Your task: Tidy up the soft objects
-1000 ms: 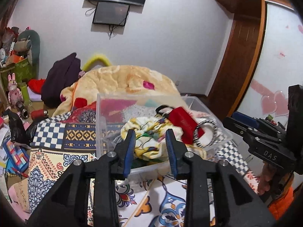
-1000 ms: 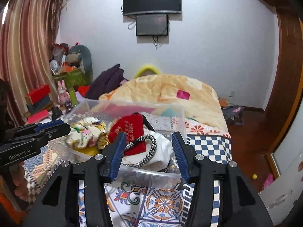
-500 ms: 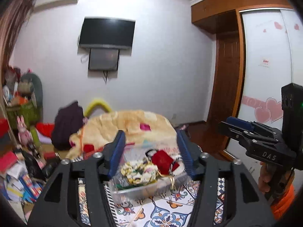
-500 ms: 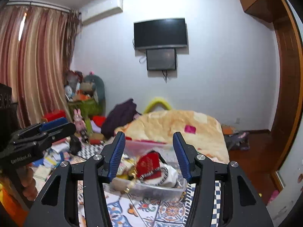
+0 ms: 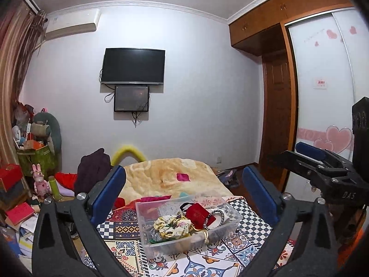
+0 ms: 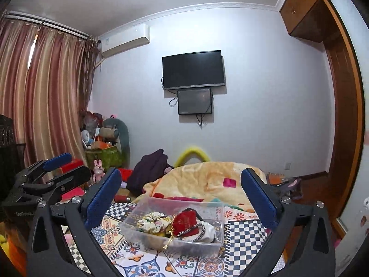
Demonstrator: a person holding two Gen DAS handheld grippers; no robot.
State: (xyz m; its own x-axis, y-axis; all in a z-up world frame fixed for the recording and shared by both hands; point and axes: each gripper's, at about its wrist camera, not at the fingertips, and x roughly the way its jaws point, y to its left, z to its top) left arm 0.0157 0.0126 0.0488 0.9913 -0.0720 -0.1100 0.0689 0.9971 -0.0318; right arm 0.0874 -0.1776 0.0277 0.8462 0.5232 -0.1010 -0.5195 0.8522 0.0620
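A clear plastic bin (image 5: 147,242) sits on the patterned bedspread (image 5: 124,247); it also shows in the right wrist view (image 6: 133,233). It holds a floral scrunchie (image 5: 171,227), a red pouch (image 5: 197,214), a beaded band (image 5: 213,214) and white fabric (image 6: 208,232). My left gripper (image 5: 184,189) is open wide and empty, well back from the bin. My right gripper (image 6: 182,189) is also open wide and empty, equally far back. Each gripper shows at the edge of the other's view.
A crumpled yellow blanket (image 5: 166,175) lies behind the bin, with dark clothing (image 5: 92,170) to its left. Toys, boxes and books (image 5: 20,198) crowd the left side. A wooden door (image 5: 279,120) and wardrobe (image 5: 327,97) stand on the right. A TV (image 5: 132,65) hangs on the wall.
Both grippers have pulled up and back from the bin, so it looks smaller and lower. Both have opened wider, the left one most clearly.
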